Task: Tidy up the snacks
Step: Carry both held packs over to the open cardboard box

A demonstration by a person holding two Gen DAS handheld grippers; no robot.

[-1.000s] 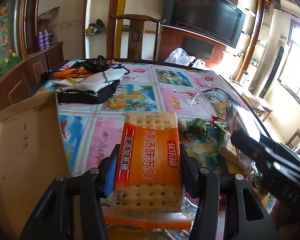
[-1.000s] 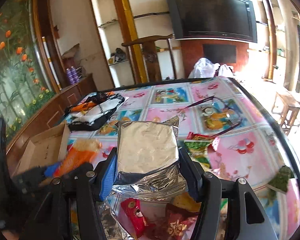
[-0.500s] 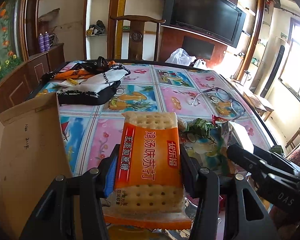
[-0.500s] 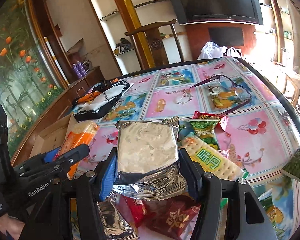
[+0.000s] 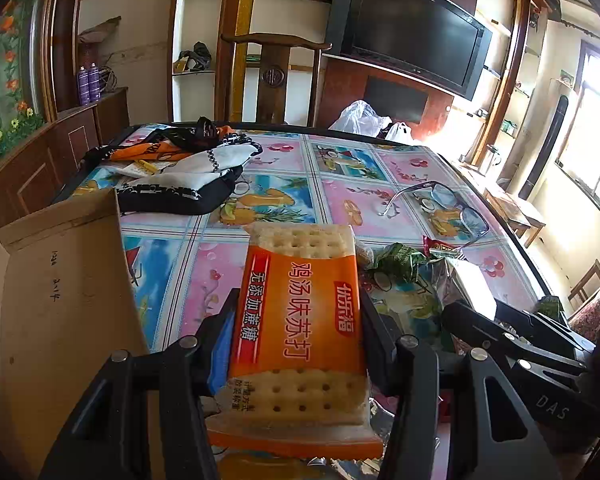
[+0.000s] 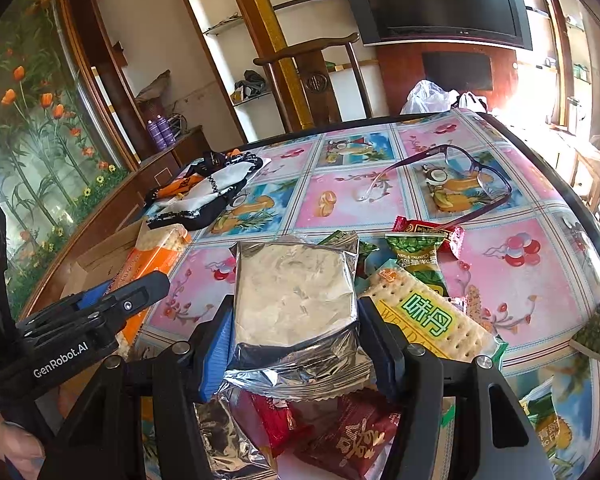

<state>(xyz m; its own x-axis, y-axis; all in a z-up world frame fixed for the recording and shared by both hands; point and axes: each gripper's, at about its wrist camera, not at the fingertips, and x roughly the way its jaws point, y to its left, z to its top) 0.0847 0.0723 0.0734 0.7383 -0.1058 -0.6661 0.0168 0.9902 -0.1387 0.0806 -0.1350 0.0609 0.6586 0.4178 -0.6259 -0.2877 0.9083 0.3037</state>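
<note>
My left gripper [image 5: 298, 312] is shut on an orange cracker pack [image 5: 300, 320], which stands upright between the pads above the table, just right of an open cardboard box [image 5: 60, 280]. My right gripper [image 6: 296, 320] is shut on a silver foil pack [image 6: 296, 292] and holds it over a pile of snacks. That pile includes a green-labelled cracker pack [image 6: 428, 320], green pea packets [image 6: 416, 252] and red packets [image 6: 340, 436]. In the right wrist view the left gripper [image 6: 100, 312] shows at the left with its orange cracker pack [image 6: 152, 256]. The right gripper [image 5: 520, 344] shows low right in the left wrist view.
A pair of glasses [image 6: 460, 176] lies on the flowered tablecloth [image 6: 332, 200] beyond the snacks. A black, white and orange bag [image 5: 180, 176] sits at the far left. A wooden chair [image 5: 274, 76] stands behind the table, whose dark edge [image 6: 572, 200] runs along the right.
The right gripper has tilted and shifted a little with the silver pack, bringing the left gripper and more of the snack pile into its view. The left gripper has stayed put.
</note>
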